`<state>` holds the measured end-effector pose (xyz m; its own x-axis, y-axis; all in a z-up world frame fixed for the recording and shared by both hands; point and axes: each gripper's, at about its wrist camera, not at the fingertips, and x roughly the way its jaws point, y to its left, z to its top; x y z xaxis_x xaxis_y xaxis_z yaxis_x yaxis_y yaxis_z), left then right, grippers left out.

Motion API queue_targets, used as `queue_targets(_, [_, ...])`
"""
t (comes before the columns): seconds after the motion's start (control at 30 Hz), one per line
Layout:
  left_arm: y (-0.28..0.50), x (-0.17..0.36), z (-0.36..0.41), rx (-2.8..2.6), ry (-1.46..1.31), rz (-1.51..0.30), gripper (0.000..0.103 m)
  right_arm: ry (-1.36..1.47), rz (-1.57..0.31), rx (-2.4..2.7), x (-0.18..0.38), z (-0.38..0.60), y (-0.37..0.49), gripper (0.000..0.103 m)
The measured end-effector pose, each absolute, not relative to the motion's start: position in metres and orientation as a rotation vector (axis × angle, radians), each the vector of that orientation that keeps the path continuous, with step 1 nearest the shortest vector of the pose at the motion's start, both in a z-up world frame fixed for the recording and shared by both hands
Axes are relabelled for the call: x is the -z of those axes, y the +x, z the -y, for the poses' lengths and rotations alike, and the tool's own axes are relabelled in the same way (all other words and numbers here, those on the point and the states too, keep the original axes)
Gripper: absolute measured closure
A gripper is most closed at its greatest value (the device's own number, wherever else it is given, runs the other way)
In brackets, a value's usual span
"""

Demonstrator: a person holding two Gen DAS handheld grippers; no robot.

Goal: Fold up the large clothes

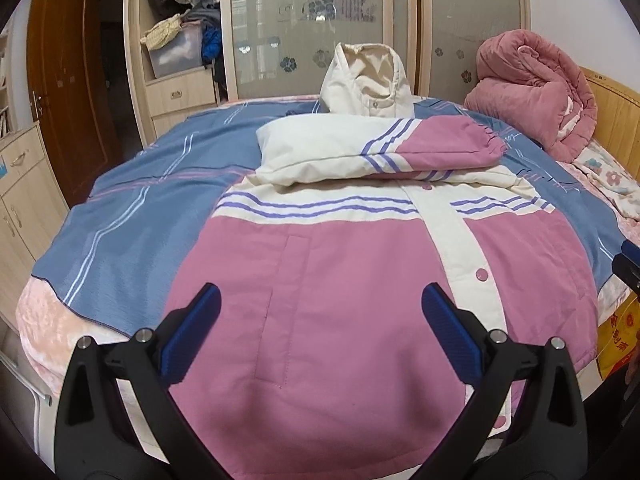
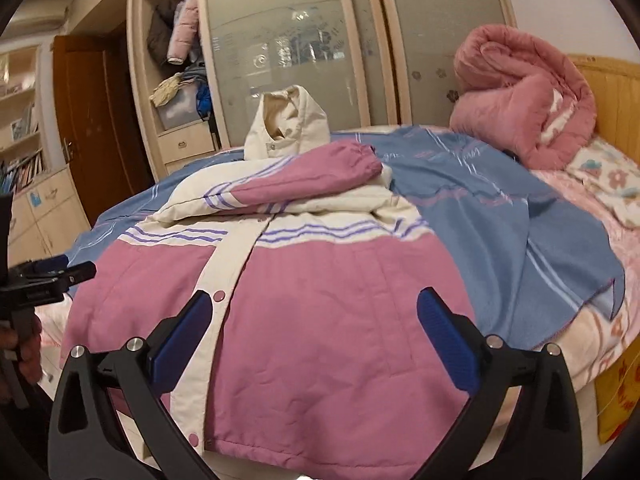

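Jacket (image 1: 320, 280): pink and cream padded coat, purple stripes; lies face-up on the bed, hem nearest you, snap placket closed down the front.
Left gripper (image 1: 320, 320): your blue pads (image 1: 192, 336) are spread wide above the pink lower front, holding nothing; whether they touch the cloth cannot be told.
Right gripper (image 2: 312, 324): fingers likewise parted and empty, poised over the hem, one on the placket side and one over the pink panel.
Sleeve (image 1: 432, 142): folded across the chest, cuff pointing toward the headboard side.
Hood (image 1: 368, 80): cream, standing upright beyond the collar.
Blue sheet (image 1: 132, 208): striped, spread beneath the jacket.
Pink quilt (image 1: 532, 88): rolled in a heap at the far corner by the headboard.
Wardrobe (image 1: 304, 24): frosted sliding doors behind the bed, an open bay of clothes at its left.
Left view only: your right gripper's tip at the right edge; yellow bag (image 1: 618, 344) by the bed.
Right view only: your left gripper in a hand (image 2: 24, 344) at the left edge; bookshelf (image 2: 20, 136); floral bedding (image 2: 608, 180) by the headboard.
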<state>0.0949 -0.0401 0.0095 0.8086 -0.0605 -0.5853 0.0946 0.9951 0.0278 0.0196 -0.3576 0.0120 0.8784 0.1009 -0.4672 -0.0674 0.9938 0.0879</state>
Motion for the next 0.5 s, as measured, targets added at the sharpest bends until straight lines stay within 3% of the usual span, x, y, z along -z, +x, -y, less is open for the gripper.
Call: queue_targets(0.5, [0.076,-0.014,0.045,0.083,0.057,-0.597,0.002,0.104,-0.506,-0.112,-0.01,0.361,0.019,0.001])
